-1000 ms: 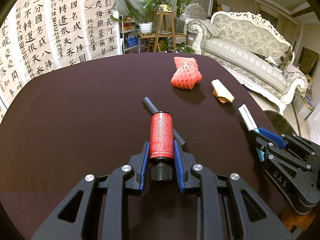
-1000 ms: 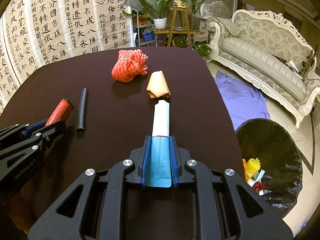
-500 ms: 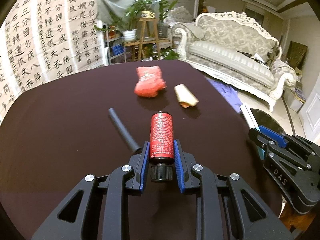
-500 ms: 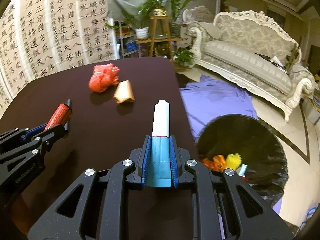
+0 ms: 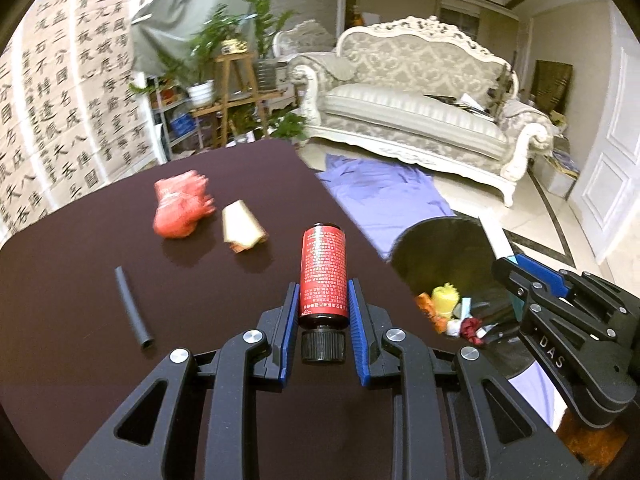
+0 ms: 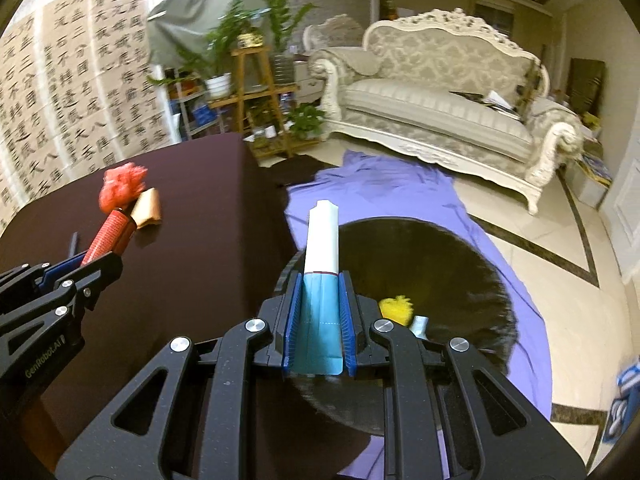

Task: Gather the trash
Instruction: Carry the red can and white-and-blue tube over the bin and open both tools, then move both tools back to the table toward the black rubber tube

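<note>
**Both claws loaded, heading for the bin**

We had our left claw (image 5: 323,312) clamped on a red bottle (image 5: 323,276) with a black cap, the bottle lying along the fingers, cap toward the camera. Our right claw (image 6: 320,320) was clamped on a flattened blue-and-white paper carton (image 6: 321,280), its white end sticking out ahead.

We judged the step in hand to be the carry to the trash bin (image 6: 460,280), a black-lined bin standing on the floor just off the table's right edge, over a purple cloth (image 6: 400,192). In the right wrist view the carton already sat over the bin's mouth; in the left wrist view the bottle was above the table (image 5: 80,280) near its right edge, short of the bin. Some trash already lay inside.

Three pieces remained on the table: a red foam net (image 5: 180,212), a tan paper scrap (image 5: 242,230) just beside it, and a black tube (image 5: 132,308) nearer us.

Next, we reckoned, the right claw needed only to part over the opening; the left had to clear the table's edge first.
</note>
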Demonstrator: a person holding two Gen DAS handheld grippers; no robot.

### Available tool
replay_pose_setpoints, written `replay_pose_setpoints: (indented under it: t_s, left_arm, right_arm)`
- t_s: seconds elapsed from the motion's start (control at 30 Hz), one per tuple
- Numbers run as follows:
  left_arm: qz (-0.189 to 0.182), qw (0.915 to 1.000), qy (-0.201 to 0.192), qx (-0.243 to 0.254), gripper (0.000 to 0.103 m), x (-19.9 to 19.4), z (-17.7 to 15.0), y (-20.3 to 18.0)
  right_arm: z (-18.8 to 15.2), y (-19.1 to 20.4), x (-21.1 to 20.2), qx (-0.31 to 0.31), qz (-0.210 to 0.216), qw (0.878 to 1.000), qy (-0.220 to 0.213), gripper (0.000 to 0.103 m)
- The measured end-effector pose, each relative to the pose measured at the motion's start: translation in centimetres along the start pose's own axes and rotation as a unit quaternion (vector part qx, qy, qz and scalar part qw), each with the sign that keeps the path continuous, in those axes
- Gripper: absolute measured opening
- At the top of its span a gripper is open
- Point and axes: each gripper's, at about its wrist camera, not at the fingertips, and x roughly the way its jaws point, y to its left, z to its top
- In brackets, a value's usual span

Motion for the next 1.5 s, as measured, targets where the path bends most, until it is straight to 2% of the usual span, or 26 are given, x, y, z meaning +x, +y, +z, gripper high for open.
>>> replay_pose_setpoints:
  t_s: [0.5,0.87,0.9,1.0,1.07,1.13,1.27,1.33,1.5]
  left_arm:
    - [-0.022,0.9988,0.004,0.043,0.025,4.1,1.9,-6.5]
    - [-0.024,0.9970,0.021,0.071,0.025,7.0,2.3,-9.0]
    - [-0.023,0.9969,0.025,0.071,0.027,7.2,2.3,-9.0]
    - [-0.021,0.9967,0.033,0.071,0.046,7.5,2.1,-9.0]
    - [-0.020,0.9967,0.032,0.072,0.051,7.5,2.1,-8.9]
    - [-0.017,0.9966,0.032,0.074,0.059,7.6,2.1,-9.0]
    - [-0.019,0.9970,0.031,0.068,0.064,7.6,2.3,-8.9]
    - [-0.018,0.9974,0.030,0.063,0.070,7.5,2.4,-8.6]
    - [-0.014,0.9980,0.029,0.054,0.072,7.0,2.7,-8.0]
  right_arm:
    - [0.1,-7.8,1.4,0.054,-0.052,0.997,-0.004,0.018]
    - [-0.4,-9.5,3.7,0.064,-0.058,0.996,0.012,0.019]
    - [-0.4,-9.6,3.8,0.065,-0.058,0.996,0.013,0.019]
    - [-0.5,-9.7,4.3,0.068,-0.059,0.996,0.019,0.023]
    - [-0.5,-9.8,4.4,0.070,-0.062,0.995,0.018,0.038]
    - [-0.7,-9.9,4.5,0.071,-0.065,0.995,0.019,0.040]
    - [-0.8,-9.9,4.4,0.074,-0.069,0.995,0.018,0.040]
    - [-0.8,-9.9,4.3,0.075,-0.070,0.995,0.017,0.043]
    - [-0.9,-9.9,4.2,0.075,-0.071,0.994,0.017,0.045]
